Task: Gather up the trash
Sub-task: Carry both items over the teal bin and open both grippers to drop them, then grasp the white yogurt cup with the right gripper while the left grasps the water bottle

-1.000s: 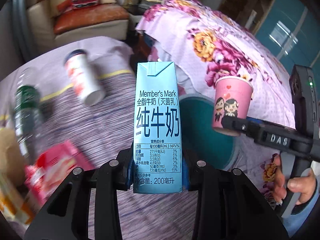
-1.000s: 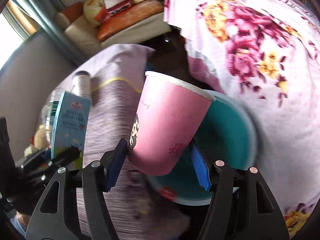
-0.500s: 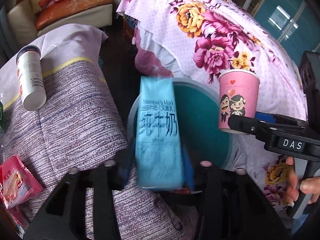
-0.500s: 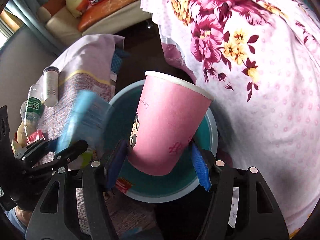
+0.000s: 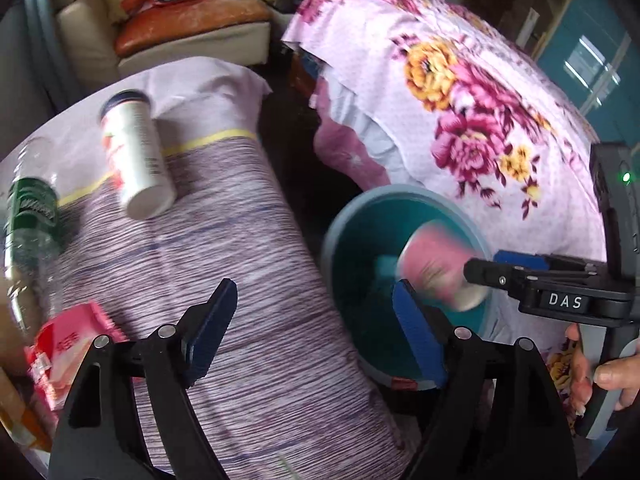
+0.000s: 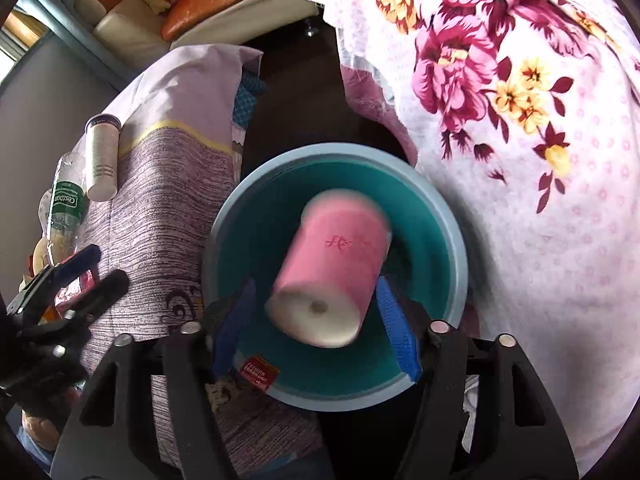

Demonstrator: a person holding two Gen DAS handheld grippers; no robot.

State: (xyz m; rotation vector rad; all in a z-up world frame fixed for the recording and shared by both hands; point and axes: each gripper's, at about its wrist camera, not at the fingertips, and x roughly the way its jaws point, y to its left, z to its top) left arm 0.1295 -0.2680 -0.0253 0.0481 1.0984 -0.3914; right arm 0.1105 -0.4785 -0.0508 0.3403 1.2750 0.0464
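milk carton gone from left gripper, pink cup dropping into teal bin

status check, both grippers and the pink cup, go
Left gripper open, empty. Right gripper open, pink paper cup blurred, dropping bottom-up into round teal plastic bin. Nothing in the way.

Striped cloth surface: white canister, green-label bottle, pink packet.

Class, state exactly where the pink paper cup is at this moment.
In the right wrist view the pink paper cup is tipped, base toward the camera, over the teal bin, between the open right gripper fingers.
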